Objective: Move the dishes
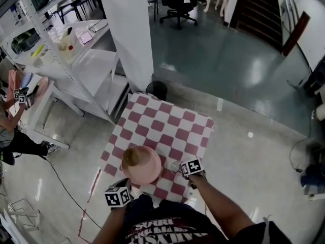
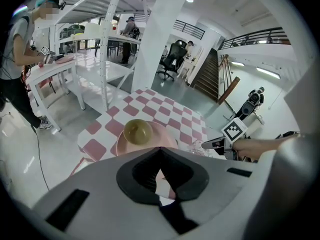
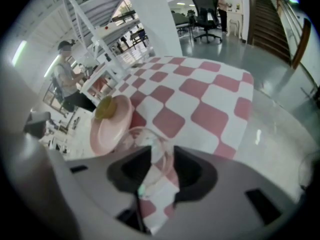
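Observation:
A pink plate (image 1: pixel 148 170) lies at the near left of the red-and-white checked table (image 1: pixel 172 126), with a small olive bowl (image 1: pixel 132 157) on its left part. My left gripper (image 1: pixel 126 183) reaches the plate's near rim. In the left gripper view its jaws (image 2: pixel 160 151) meet at the tips on the plate (image 2: pixel 163 133), just below the bowl (image 2: pixel 138 132). My right gripper (image 1: pixel 179 168) stands open right of the plate. A clear glass dish (image 3: pixel 145 136) sits on the cloth with its rim between the open jaws (image 3: pixel 159 151), beside the plate (image 3: pixel 110 126).
A white pillar (image 1: pixel 129 29) and a white shelving rack (image 1: pixel 76 50) stand beyond the table's far left corner, with a black bin (image 1: pixel 158 89) at the far edge. A person (image 1: pixel 10 131) works at another table to the left. Bare floor surrounds the small table.

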